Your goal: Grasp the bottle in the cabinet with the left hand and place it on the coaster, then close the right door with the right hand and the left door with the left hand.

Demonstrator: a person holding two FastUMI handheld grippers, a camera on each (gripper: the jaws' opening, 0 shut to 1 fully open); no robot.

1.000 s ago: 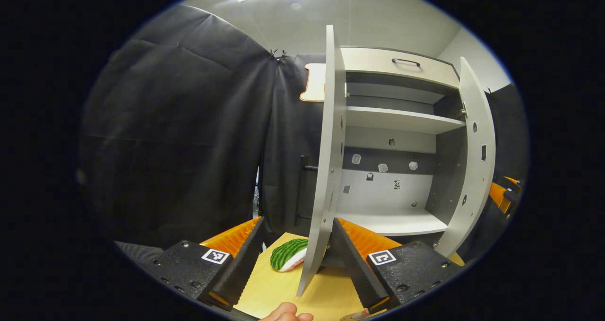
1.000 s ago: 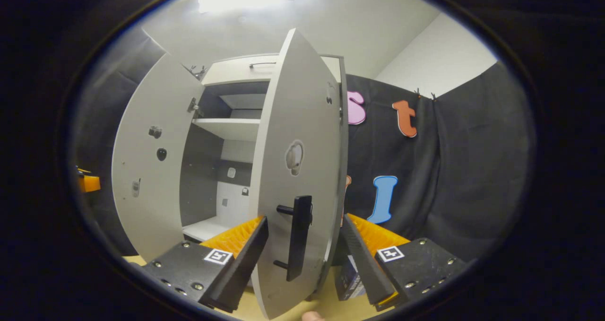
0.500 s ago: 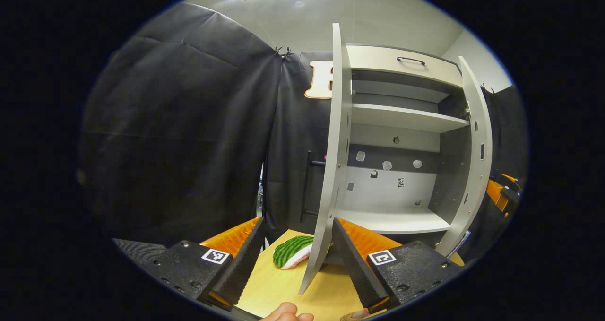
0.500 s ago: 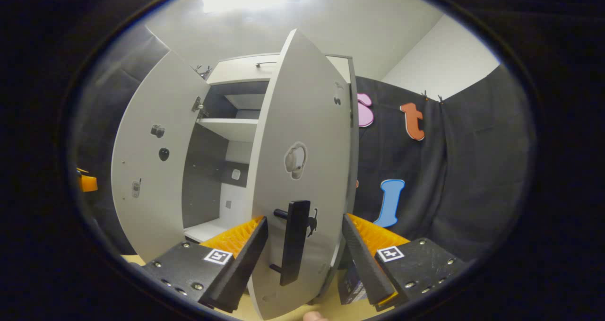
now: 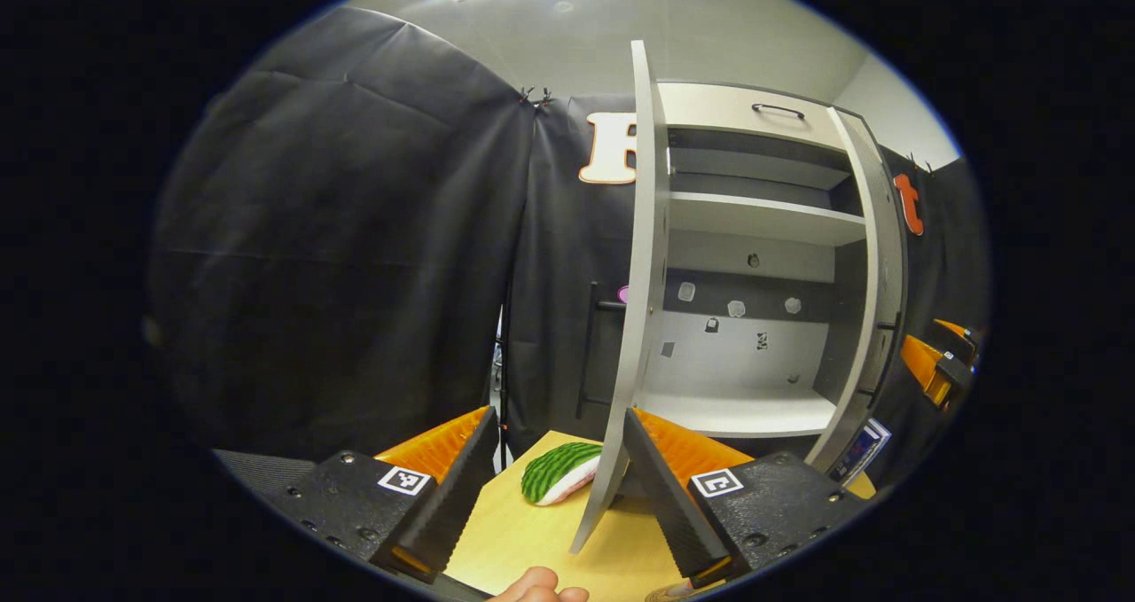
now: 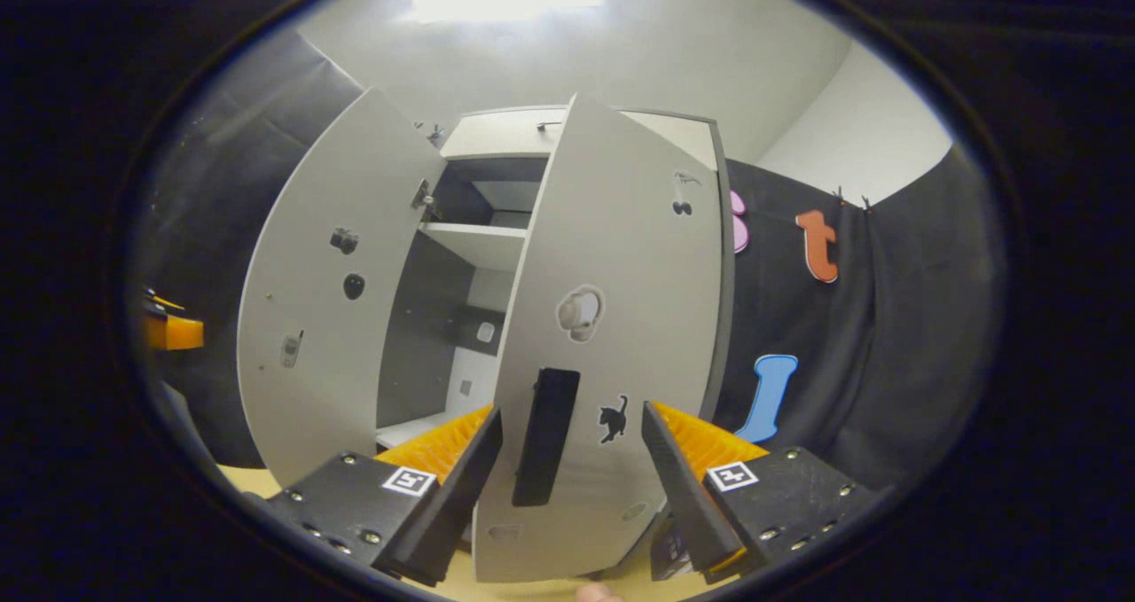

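From the left gripper view, my left gripper [image 5: 557, 487] has its fingers spread wide with nothing between them but the lower edge of the cabinet's left door [image 5: 640, 318], which I see nearly edge-on and swung out toward me. One orange-ribbed fingertip [image 5: 661, 447] sits just beside that edge; I cannot tell if it touches. Beyond the door the cabinet [image 5: 754, 221] stands open, its shelves bare. A watermelon-slice toy [image 5: 559, 472] lies on the wooden tabletop [image 5: 532, 540] near the door's foot. I can't make out the bottle or coaster from here.

In the right gripper view, my right gripper [image 6: 572, 478] is likewise open, fingers straddling the right door [image 6: 621, 318] low down, with its black handle [image 6: 544, 436] standing between them, nearer the left finger. That door is partly swung in; the left door [image 6: 332, 301] beyond stands wide.
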